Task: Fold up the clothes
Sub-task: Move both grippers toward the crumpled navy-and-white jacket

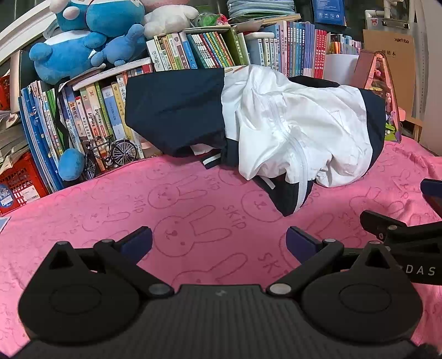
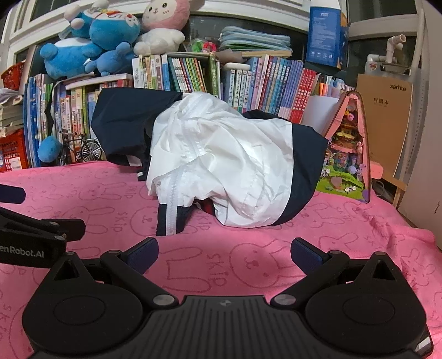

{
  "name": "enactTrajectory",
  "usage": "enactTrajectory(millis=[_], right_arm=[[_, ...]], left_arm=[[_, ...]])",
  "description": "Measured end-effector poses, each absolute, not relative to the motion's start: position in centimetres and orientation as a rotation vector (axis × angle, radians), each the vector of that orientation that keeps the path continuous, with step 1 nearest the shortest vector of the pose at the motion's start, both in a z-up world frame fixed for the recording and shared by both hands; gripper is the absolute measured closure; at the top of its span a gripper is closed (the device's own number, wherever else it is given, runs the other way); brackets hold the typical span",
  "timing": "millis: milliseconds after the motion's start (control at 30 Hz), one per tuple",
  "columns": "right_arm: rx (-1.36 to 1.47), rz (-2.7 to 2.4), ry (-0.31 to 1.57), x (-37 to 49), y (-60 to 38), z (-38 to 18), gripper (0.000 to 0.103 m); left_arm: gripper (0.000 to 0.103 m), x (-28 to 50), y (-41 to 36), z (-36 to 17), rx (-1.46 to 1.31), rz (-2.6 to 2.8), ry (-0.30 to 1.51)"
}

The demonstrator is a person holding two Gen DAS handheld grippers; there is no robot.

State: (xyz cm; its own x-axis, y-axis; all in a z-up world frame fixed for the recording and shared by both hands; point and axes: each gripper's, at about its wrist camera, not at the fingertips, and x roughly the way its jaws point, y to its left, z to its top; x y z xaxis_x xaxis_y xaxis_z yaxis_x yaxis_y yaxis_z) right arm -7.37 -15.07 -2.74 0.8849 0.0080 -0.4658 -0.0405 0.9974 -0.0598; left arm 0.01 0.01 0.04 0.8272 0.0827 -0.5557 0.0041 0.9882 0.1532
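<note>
Jacket (image 1: 290,132), white body with navy sleeves and navy hem, lies crumpled in a heap at the far side of the pink towel (image 1: 193,210). Unfolded. White zipper (image 1: 299,163) runs down the front of the heap toward the near edge, ending at a navy corner that points at the cameras. One navy sleeve (image 1: 176,110) sticks out to the left and leans against the books (image 1: 193,49) behind it.

In the right wrist view the same jacket (image 2: 229,165) sits centre frame, its zipper (image 2: 174,198) hanging down over the navy hem; the navy sleeve (image 2: 124,124) reaches left toward the shelf.

Left tool (image 1: 219,243): jaws spread wide, nothing between them, only towel showing in the gap. It hovers short of the jacket, not touching it. Right tool (image 2: 225,254): likewise wide, nothing held, just short of the jacket's near edge. Each tool shows at the edge of the other's view, so the two sit side by side.

The towel (image 2: 248,262) carries a printed rabbit pattern with the word SKIP and covers the surface under the jacket.

Behind: rows of upright books (image 2: 276,82), blue plush toys (image 1: 83,41) and a pink-and-white plush toy (image 2: 163,24) stacked on top, a small model bicycle (image 1: 113,154) at the left foot of the books, a pink triangular toy house (image 2: 348,154) just right of the jacket, a red crate (image 1: 19,179) at far left.
</note>
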Motion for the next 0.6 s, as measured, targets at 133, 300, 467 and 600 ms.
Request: enactTrajectory(millis=[133, 300, 467, 600], right_arm=[[-0.077, 0.019, 0.476, -7.3, -15.4, -2.9, 0.0], [-0.072, 0.013, 0.49, -7.2, -14.9, -2.8, 0.0], [-0.073, 0.015, 0.496, -7.0, -15.1, -3.0, 0.0], [-0.075, 0.011, 0.503, -6.9, -15.2, -3.2, 0.0]], left_arm=[[0.0, 0.0, 0.0, 0.3, 0.15, 0.042, 0.592], [0.0, 0.3, 0.2, -0.1, 0.152, 0.03, 0.59], [0.0, 0.2, 0.3, -0.6, 0.142, 0.035, 0.579], [0.0, 0.1, 0.5, -1.0, 0.135, 0.04, 0.575]])
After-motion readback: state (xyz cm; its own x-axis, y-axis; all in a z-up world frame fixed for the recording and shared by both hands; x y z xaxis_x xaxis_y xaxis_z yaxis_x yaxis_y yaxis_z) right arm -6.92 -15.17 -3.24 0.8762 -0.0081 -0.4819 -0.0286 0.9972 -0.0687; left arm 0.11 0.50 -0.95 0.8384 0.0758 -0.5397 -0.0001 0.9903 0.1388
